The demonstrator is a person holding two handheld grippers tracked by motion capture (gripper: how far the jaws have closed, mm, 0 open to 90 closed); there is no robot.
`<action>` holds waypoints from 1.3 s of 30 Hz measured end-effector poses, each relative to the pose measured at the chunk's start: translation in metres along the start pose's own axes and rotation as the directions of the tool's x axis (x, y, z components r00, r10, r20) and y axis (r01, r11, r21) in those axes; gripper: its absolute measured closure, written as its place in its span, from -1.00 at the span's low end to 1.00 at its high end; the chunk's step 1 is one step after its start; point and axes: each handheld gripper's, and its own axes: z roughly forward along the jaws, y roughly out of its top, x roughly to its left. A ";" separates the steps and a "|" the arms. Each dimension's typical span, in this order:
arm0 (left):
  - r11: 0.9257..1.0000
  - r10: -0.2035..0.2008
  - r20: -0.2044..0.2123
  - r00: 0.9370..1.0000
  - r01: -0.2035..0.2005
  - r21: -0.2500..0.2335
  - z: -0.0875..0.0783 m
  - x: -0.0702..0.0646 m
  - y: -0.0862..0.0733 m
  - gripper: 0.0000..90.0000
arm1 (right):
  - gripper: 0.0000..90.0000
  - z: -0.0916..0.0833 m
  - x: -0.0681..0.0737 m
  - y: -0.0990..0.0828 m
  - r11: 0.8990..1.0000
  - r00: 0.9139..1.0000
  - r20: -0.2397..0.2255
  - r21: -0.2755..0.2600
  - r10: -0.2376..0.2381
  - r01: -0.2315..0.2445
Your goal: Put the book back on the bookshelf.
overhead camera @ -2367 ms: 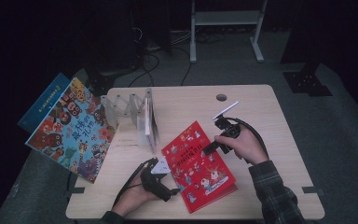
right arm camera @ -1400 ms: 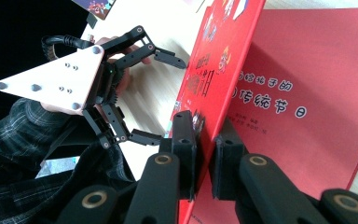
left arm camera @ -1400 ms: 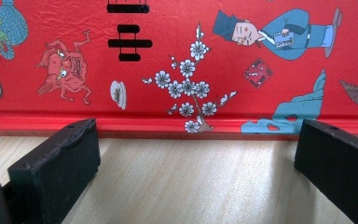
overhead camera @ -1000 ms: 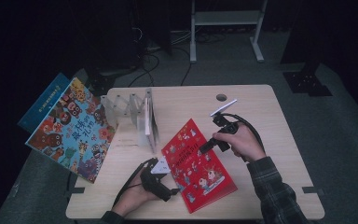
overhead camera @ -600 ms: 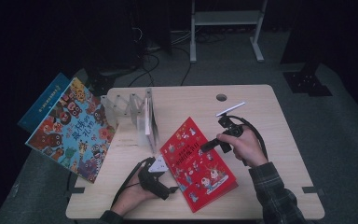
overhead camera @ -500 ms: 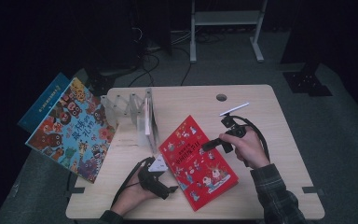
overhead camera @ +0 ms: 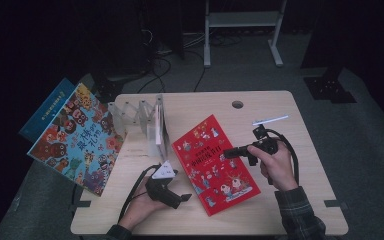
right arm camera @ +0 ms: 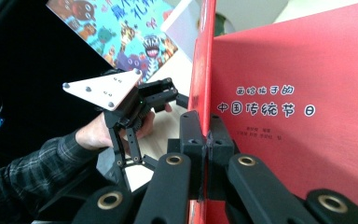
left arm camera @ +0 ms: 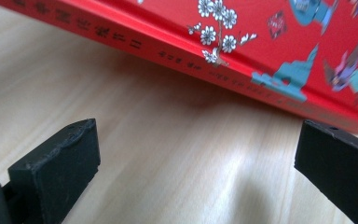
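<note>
A red picture book [overhead camera: 214, 162] lies slanted on the wooden table [overhead camera: 300, 210], its right edge raised. My right gripper [overhead camera: 228, 152] comes in from the right and is shut on that edge. In the right gripper view the jaws pinch the book's edge [right arm camera: 208, 140], and the red cover [right arm camera: 298, 116] fills the right side. My left gripper [overhead camera: 182, 198] rests on the table by the book's lower left corner. Its jaws stand wide apart [left arm camera: 191, 154], nothing between them, with the book's spine [left arm camera: 242, 51] just ahead. The left gripper [right arm camera: 165, 100] also shows in the right gripper view.
A colourful picture book [overhead camera: 77, 137] leans off the table's left edge, with a blue book [overhead camera: 45, 107] behind it. A clear folding book rack [overhead camera: 137, 115] holds a white book [overhead camera: 157, 130]. A cable hole [overhead camera: 237, 104] sits near the far edge.
My right gripper has moved to the right with the book's edge in its jaws, and the book has slid and turned with it. The left gripper has stayed in place.
</note>
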 end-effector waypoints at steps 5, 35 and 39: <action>0.995 -0.038 0.029 0.999 0.040 -0.095 -0.004 0.007 0.009 -1.00 | 0.95 -0.006 0.004 -0.007 0.998 1.000 -0.011 -0.064 -0.025 0.024; 0.961 -0.077 0.260 0.963 0.141 -0.237 0.000 0.010 0.033 -0.18 | 0.95 -0.016 0.018 -0.020 0.957 0.991 -0.074 -0.275 -0.112 0.088; 0.951 -0.090 0.297 0.951 0.170 -0.258 -0.003 0.012 0.031 -0.04 | 0.95 -0.012 0.013 -0.027 0.948 0.988 -0.096 -0.306 -0.117 0.083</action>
